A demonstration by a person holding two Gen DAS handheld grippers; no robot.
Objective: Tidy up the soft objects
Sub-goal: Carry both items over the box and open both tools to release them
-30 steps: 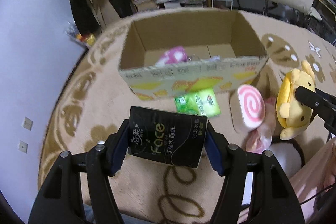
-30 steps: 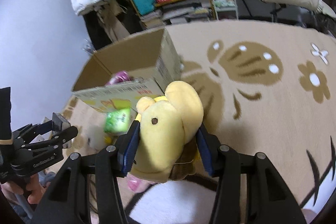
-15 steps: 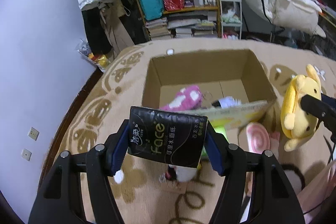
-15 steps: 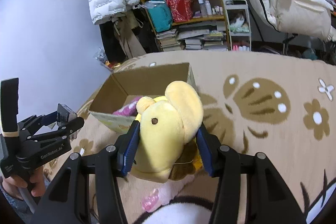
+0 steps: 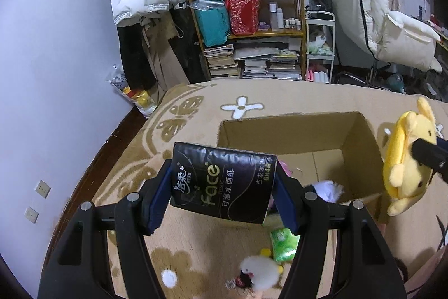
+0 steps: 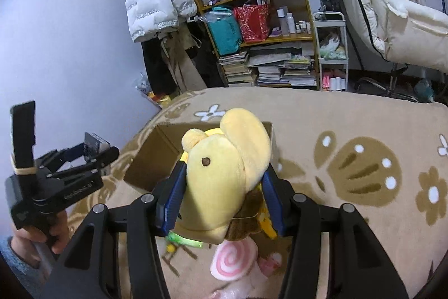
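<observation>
My left gripper (image 5: 222,184) is shut on a black tissue pack (image 5: 221,181) and holds it in the air at the near left corner of an open cardboard box (image 5: 361,147). My right gripper (image 6: 221,187) is shut on a yellow plush dog (image 6: 224,175), raised above the box (image 6: 148,159); the dog also shows at the right in the left wrist view (image 5: 406,156). The left gripper appears at the left in the right wrist view (image 6: 92,153). Inside the box lie a pink item, mostly hidden, and a white item (image 5: 327,189).
On the beige patterned rug (image 5: 196,114) below lie a green pack (image 5: 282,243), a white fluffy toy (image 5: 260,271) and a pink swirl plush (image 6: 232,259). A cluttered bookshelf (image 5: 252,27), hanging coats and a white cart (image 5: 320,46) stand beyond the rug.
Both grippers have risen with their loads held fast. The box now lies lower in both views and more of the room shows.
</observation>
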